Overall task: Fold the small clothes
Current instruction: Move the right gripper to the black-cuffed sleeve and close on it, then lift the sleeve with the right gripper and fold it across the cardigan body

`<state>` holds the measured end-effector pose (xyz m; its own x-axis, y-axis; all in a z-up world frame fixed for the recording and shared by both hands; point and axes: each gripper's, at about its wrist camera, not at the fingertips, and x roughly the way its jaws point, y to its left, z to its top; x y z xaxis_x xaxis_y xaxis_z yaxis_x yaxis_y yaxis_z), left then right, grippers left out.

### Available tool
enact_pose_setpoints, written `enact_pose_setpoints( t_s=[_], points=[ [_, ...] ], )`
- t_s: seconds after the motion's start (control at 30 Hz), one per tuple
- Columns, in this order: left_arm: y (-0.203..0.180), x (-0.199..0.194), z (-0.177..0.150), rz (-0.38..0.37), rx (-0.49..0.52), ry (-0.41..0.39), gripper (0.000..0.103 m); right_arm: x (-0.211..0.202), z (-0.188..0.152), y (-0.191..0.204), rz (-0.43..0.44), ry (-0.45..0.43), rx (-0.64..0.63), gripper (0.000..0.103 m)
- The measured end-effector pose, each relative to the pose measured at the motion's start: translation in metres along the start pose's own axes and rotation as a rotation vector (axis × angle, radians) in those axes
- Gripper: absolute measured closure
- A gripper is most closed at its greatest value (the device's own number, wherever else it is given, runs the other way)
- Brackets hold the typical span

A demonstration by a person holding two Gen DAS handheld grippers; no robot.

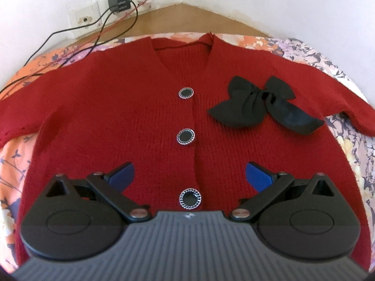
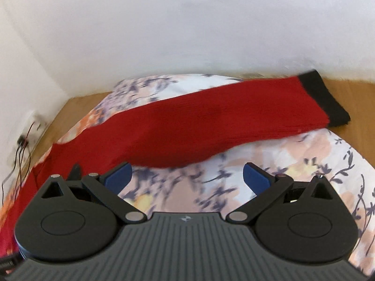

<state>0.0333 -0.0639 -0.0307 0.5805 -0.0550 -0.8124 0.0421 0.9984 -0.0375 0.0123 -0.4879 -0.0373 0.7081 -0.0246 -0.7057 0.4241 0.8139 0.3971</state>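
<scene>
Cardigan [image 1: 131, 121] lies flat, buttoned. Both tools gape, empty: left tool [image 1: 189, 175] over hem, right tool [image 2: 187, 178] below sleeve [image 2: 211, 126]. Advise pinching cuff [image 2: 328, 100] upper right, folding inward.

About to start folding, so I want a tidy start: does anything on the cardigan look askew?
The black fabric bow on the red knit cardigan lies tilted, one tail trailing toward the sleeve. Otherwise it lies flat, buttoned.
</scene>
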Motion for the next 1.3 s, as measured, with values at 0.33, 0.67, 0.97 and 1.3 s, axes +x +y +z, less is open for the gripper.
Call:
enact_pose_setpoints(
  t_s=[0.33,0.67,0.97,1.3],
  points=[
    [-0.011,0.022,-0.010,0.065,-0.008,0.041,0.000,0.035,0.026,-0.038,0.019,-0.010,0.107,0.000],
    [-0.013,0.025,-0.014,0.090,-0.011,0.026,0.000,0.046,0.026,-0.050,0.068,-0.081,0.132,0.000],
    [-0.014,0.025,-0.014,0.090,-0.009,0.027,0.000,0.042,0.021,-0.062,0.070,-0.169,0.179,0.012],
    [-0.012,0.025,-0.015,0.073,0.016,0.014,0.000,0.035,0.023,-0.074,0.001,-0.235,0.151,0.091]
  ],
)
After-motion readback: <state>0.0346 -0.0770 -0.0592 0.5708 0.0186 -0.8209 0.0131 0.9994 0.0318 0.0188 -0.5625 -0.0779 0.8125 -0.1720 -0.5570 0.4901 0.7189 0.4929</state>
